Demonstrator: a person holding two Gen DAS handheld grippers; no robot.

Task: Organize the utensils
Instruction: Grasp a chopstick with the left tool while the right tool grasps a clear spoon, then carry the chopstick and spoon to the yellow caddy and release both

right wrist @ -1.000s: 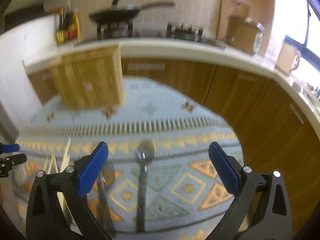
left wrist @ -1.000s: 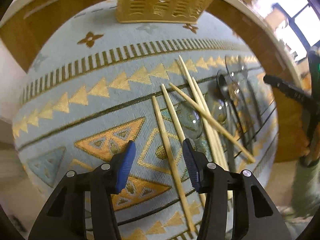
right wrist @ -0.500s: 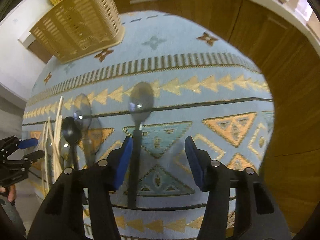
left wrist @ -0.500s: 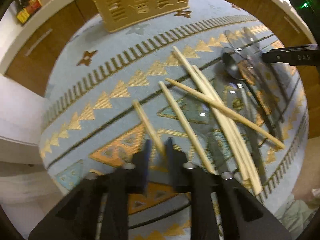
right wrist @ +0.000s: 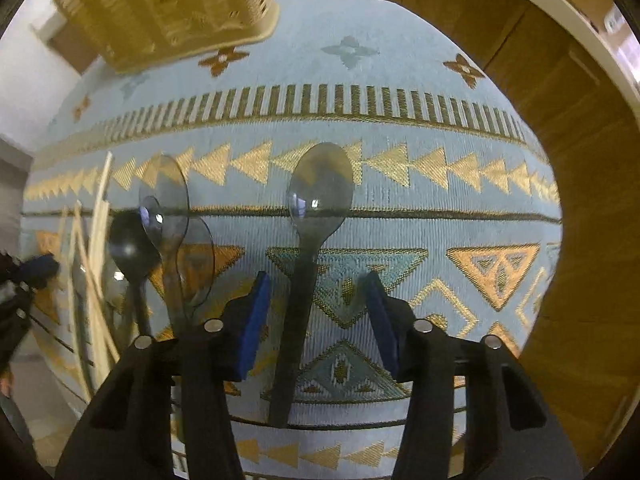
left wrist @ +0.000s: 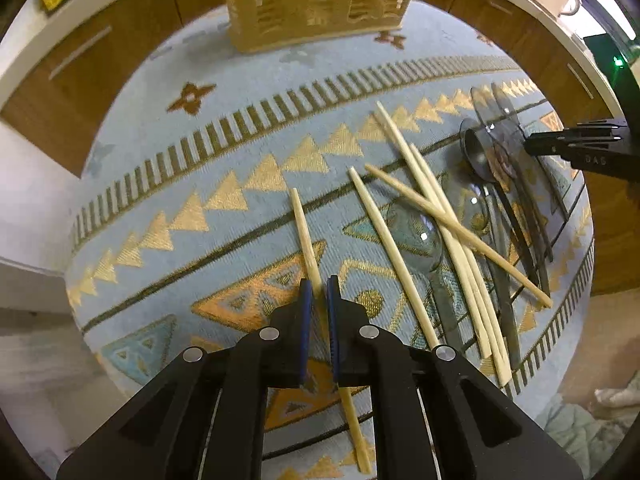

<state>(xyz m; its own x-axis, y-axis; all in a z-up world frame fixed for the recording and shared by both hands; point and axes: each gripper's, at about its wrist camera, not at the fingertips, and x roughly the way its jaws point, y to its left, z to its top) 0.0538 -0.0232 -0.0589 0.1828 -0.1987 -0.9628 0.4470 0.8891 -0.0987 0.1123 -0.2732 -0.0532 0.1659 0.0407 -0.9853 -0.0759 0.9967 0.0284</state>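
My left gripper (left wrist: 318, 292) is shut on a pale wooden chopstick (left wrist: 305, 232) that lies on the patterned blue cloth (left wrist: 240, 120). Several more chopsticks (left wrist: 416, 208) lie crossed to its right, over clear grey plastic spoons (left wrist: 484, 152). My right gripper (right wrist: 316, 304) is open, its jaws on either side of the handle of a lone grey plastic spoon (right wrist: 316, 196); the blue pads (right wrist: 252, 320) do not touch it. More spoons (right wrist: 164, 200) and chopsticks (right wrist: 100, 200) lie at its left.
A woven tan basket (left wrist: 320, 0) stands at the far edge of the cloth; it also shows in the right wrist view (right wrist: 168, 8). Wooden cabinet fronts (right wrist: 580, 120) and a white counter (left wrist: 520, 4) curve behind. The right gripper's body (left wrist: 592, 152) shows in the left wrist view.
My left gripper closed on the leftmost chopstick and now grips it. My right gripper came down over the lone spoon and its jaws narrowed around the handle.
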